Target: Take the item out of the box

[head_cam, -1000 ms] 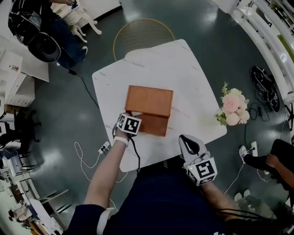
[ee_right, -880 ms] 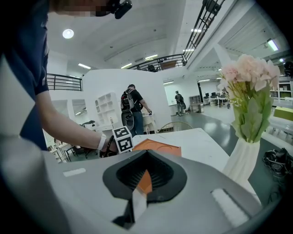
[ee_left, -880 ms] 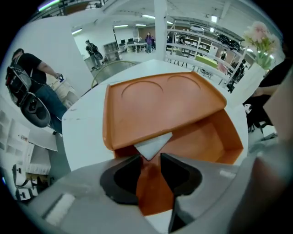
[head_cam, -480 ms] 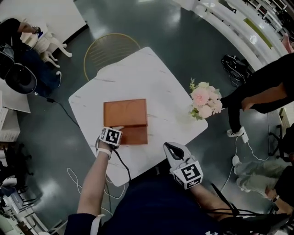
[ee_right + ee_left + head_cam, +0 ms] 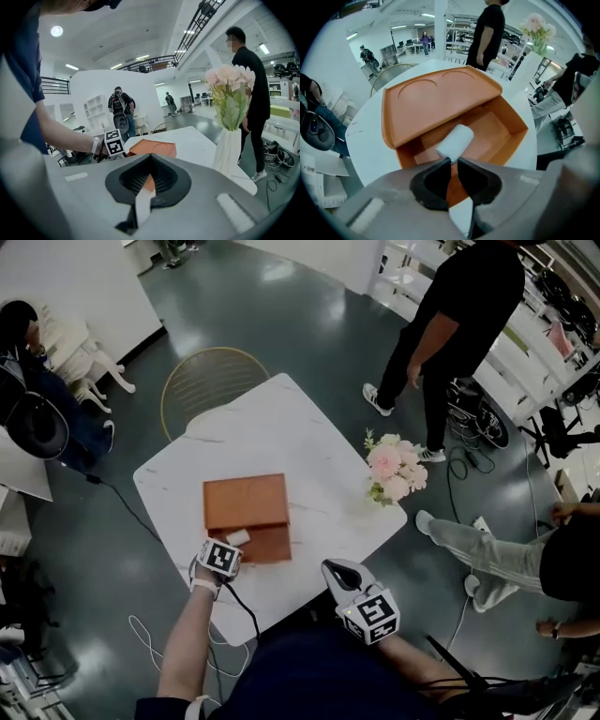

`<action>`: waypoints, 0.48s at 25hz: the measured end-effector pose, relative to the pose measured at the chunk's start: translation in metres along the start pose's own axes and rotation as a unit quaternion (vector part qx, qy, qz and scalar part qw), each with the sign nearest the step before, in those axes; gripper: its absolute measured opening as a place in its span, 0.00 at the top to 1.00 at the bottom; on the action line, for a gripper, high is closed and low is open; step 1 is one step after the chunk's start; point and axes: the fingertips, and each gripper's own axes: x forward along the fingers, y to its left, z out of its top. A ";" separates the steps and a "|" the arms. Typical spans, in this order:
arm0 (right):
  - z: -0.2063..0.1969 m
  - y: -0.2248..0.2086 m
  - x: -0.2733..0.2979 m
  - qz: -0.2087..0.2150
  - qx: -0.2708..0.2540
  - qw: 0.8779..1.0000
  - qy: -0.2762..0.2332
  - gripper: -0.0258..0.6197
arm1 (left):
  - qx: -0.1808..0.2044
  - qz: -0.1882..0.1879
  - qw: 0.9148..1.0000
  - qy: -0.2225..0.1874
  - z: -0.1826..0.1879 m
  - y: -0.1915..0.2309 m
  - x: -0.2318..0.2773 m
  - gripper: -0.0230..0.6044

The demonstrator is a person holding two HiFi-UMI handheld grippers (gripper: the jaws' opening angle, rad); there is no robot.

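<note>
Two jaws, your left gripper (image 5: 453, 161): closing, with the white item's (image 5: 455, 140) near end between them.
Item: lying inside the open orange box (image 5: 246, 502) by the table's (image 5: 281, 427) near left edge.
Your right gripper (image 5: 149, 161): jaws together, empty, at the table's near edge.

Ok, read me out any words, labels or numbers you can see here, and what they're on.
No readable text anywhere.
The box: plain orange, no print.
The white item: no label visible.
The left gripper, its jaws closing with the white item's end at their tips, and right gripper: black-and-white square patterns only, no letters.
</note>
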 end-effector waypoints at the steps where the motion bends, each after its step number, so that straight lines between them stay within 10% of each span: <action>1: 0.000 0.001 0.001 0.002 0.000 1.000 0.001 0.96 | 0.003 0.000 1.000 -0.005 0.000 -0.002 -0.003 0.88; 12: -0.001 0.029 0.025 0.074 -0.024 0.997 0.029 0.96 | -0.038 -0.017 0.995 -0.086 -0.010 -0.036 -0.037 0.90</action>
